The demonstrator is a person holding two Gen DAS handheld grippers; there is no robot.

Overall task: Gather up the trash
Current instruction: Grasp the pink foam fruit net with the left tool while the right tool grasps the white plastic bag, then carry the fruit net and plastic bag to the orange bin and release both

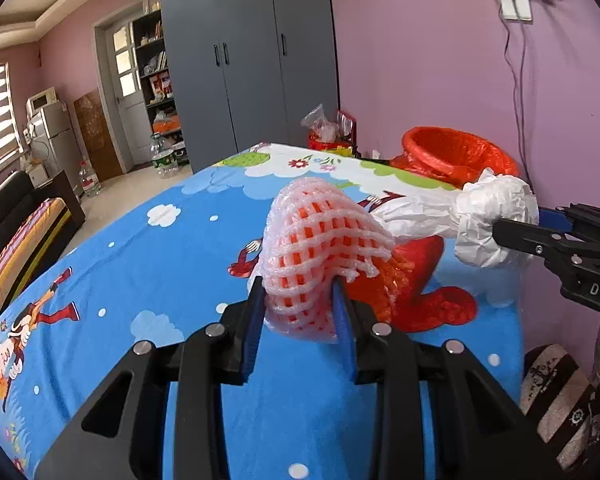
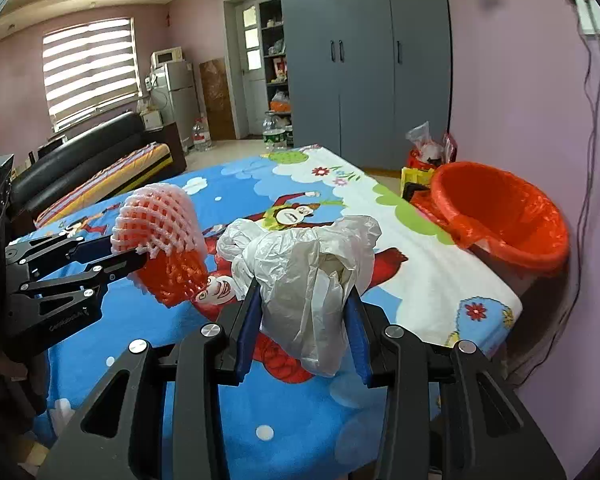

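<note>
**Two grippers lift trash above a cartoon bedspread**

Two handheld grippers hang over a bed with a bright blue cartoon bedspread (image 2: 440,280), whose far corner and right edge run close along a pink wall. An orange-lined bin (image 2: 500,216) stands just past that right edge, mouth open and tilted toward the bed. Bare floor opens beyond the foot of the bed toward a grey wardrobe (image 2: 364,60), a door and water bottles; a black sofa (image 2: 80,152) lines the left side. A bag-stuffed red container (image 1: 330,136) sits near the wardrobe, behind the bin. Nothing lies on the spread between grippers and bin. The left gripper (image 1: 300,292) is clamped on a pink-and-orange foam fruit net (image 1: 324,240), its mesh squashed between blue pads (image 1: 252,332), clear of the cover. The right gripper (image 2: 304,300) pinches a crumpled white plastic bag (image 2: 312,272), billowing above its jaws and drooping below them.
</note>
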